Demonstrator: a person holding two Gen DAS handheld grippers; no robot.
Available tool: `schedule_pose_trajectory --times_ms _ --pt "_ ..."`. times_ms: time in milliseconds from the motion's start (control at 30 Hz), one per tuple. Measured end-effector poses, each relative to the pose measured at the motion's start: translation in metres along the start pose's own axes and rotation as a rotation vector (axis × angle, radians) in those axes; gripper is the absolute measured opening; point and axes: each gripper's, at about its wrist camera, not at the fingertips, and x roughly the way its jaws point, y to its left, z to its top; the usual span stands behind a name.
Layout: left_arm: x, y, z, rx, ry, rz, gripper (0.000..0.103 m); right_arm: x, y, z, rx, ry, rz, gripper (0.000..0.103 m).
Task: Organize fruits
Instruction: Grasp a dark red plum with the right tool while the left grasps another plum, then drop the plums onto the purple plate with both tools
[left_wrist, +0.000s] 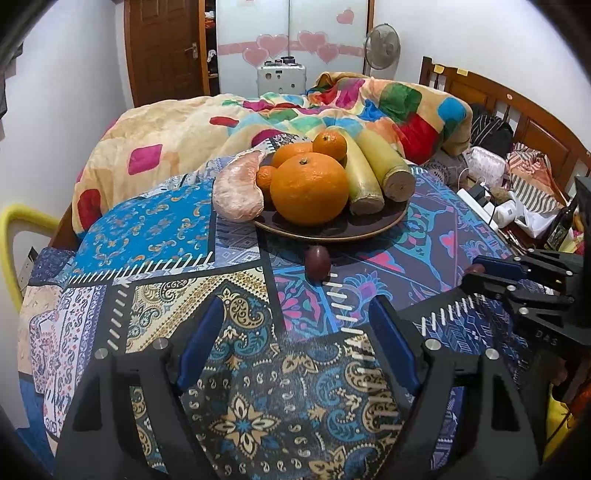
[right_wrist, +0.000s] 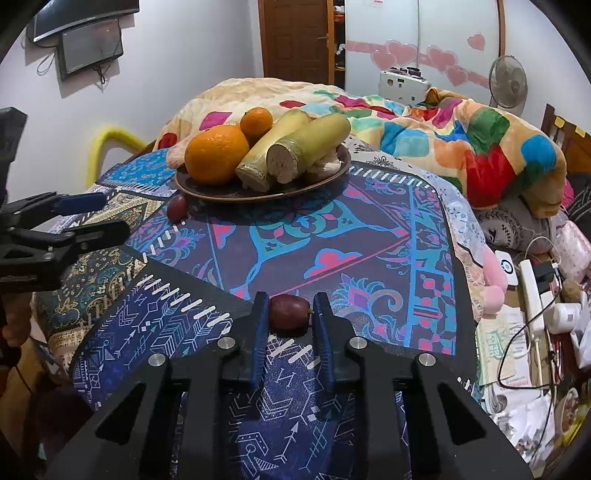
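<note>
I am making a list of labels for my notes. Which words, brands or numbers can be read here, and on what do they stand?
"DAS": letters on the black body of the right gripper, which grips a dark red fruit.
Label on the dark bottle: too blurred to read.
Green print on the paper: too blurred to read.
No other text is legible.

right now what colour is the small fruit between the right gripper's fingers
Dark reddish-purple small fruit, held in the right gripper; clearest in the right wrist view.
</note>
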Motion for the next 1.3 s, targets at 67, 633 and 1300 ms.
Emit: schedule_pose_trajectory --times_ms 67,633,1300 --pt "0.005 -0.001 0.003 0.006 0.011 -0.005 0.076 -0.002 -0.002 0.002 0.005 -0.006 0.004 0.022" --pt "0.049 -0.012 0.029 0.057 0.118 -0.022 0.034 0.001 -0.013 0.023 0.003 -0.054 0.020 0.022" --pt "0.026 0.014 0.035 0.006 0.042 -0.039 0.017 0.010 0.013 0.049 -0.049 -0.086 0.066 0.022"
